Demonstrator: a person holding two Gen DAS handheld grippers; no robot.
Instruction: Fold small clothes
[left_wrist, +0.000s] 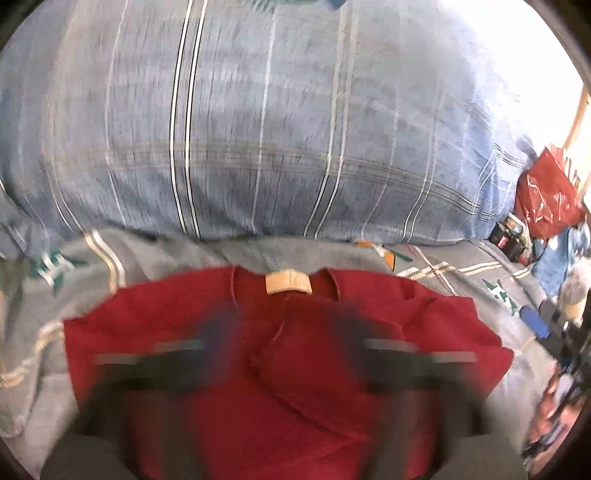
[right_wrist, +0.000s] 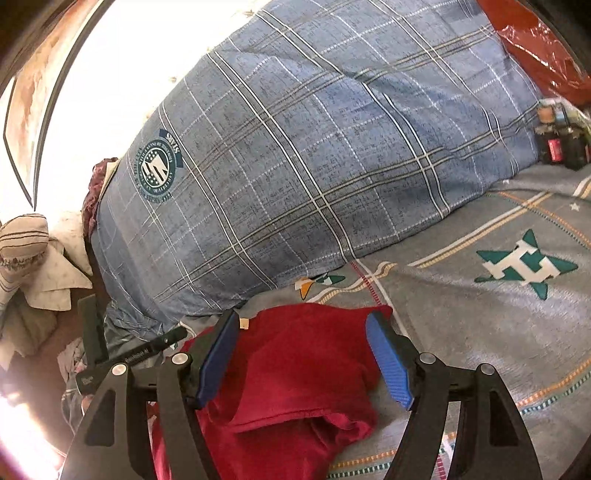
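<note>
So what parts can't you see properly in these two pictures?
- Left gripper, left wrist view: motion blur smears its fingers, so open or shut is unclear.
- Red garment, right wrist view: its near part is cut off by the bottom edge and hidden behind the open right gripper.
- Tan label: print too blurred to read.

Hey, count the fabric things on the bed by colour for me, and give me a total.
Red: 1, the shirt
Blue plaid: 1, the pillow
Grey with star prints: 1, the sheet
Total: 3
</note>
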